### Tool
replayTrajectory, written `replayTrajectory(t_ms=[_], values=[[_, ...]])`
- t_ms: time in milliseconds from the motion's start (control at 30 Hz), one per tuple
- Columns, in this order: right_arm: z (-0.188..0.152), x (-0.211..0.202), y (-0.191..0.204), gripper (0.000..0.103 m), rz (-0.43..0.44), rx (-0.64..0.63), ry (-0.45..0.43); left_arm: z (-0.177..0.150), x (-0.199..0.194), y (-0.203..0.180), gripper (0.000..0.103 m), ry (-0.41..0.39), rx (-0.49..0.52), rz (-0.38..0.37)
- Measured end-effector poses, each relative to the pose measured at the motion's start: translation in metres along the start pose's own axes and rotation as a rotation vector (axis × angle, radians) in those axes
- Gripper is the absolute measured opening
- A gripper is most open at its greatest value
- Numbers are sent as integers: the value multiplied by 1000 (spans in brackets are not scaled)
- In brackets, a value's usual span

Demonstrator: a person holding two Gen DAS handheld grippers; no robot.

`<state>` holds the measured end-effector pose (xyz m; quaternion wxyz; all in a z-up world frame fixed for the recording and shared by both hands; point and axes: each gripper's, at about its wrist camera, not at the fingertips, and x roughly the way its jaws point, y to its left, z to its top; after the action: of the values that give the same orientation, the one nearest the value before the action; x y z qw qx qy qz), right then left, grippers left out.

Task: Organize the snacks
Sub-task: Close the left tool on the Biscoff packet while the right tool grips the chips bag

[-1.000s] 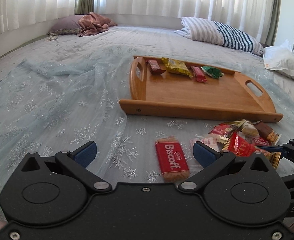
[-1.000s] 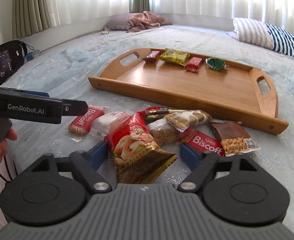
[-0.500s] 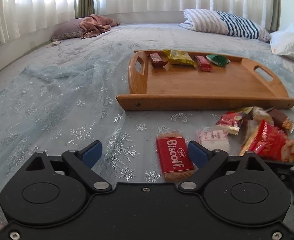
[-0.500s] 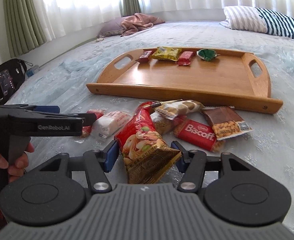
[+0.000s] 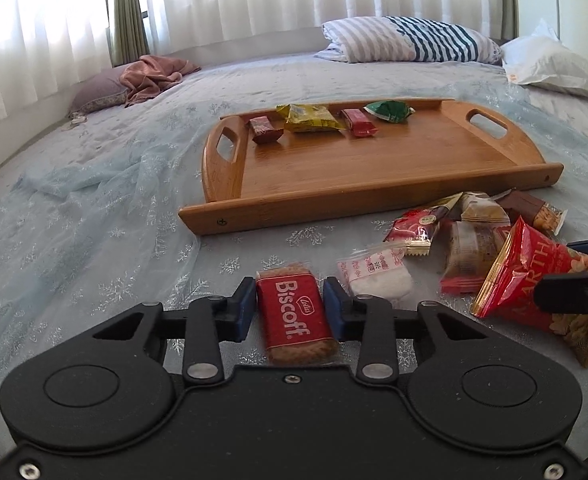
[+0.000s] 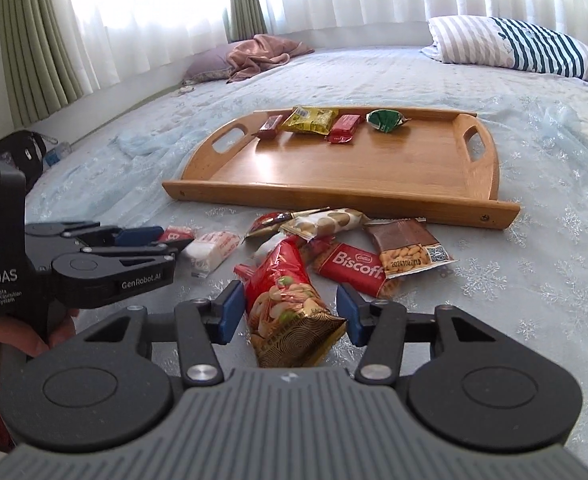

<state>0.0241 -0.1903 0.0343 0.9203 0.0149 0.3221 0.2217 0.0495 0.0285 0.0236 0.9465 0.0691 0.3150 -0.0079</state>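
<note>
My left gripper point(image 5: 290, 307) is shut on a red Biscoff biscuit pack point(image 5: 294, 316) that lies on the bed. My right gripper point(image 6: 290, 312) has its pads on both sides of a red nut bag point(image 6: 284, 300), shut on it; the bag also shows in the left wrist view point(image 5: 533, 284). A wooden tray point(image 5: 373, 168) lies beyond with several snacks along its far edge. A loose pile of snacks point(image 6: 353, 248) lies in front of the tray, with a second Biscoff pack point(image 6: 351, 264) in it.
A white wrapped snack point(image 5: 377, 276) lies just right of the left gripper. A striped pillow point(image 5: 409, 40) and a white bag point(image 5: 553, 68) lie at the far right, a pink cloth point(image 5: 154, 76) at the far left. A black bag point(image 6: 18, 152) sits beside the bed.
Both grippers have closed: the left one moved in and shut on the Biscoff pack, the right one narrowed onto the red nut bag.
</note>
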Motion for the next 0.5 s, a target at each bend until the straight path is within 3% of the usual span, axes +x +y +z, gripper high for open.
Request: replayTrajectory(t_ms=[167, 267, 300, 367, 500], values=[[-5, 8, 15, 74, -61, -99, 26, -2, -2, 3, 34, -11, -25, -5], [-6, 14, 20, 75, -86, -142, 30, -5, -5, 5, 34, -15, -23, -8], [-6, 16, 21, 74, -84, -146, 36, -5, -6, 5, 34, -16, -20, -10], [-6, 19, 20, 58, -67, -141, 48, -5, -7, 7, 34, -18, -26, -13], [-5, 19, 17, 51, -36, -115, 48, -5, -9, 11, 34, -23, -54, -6]])
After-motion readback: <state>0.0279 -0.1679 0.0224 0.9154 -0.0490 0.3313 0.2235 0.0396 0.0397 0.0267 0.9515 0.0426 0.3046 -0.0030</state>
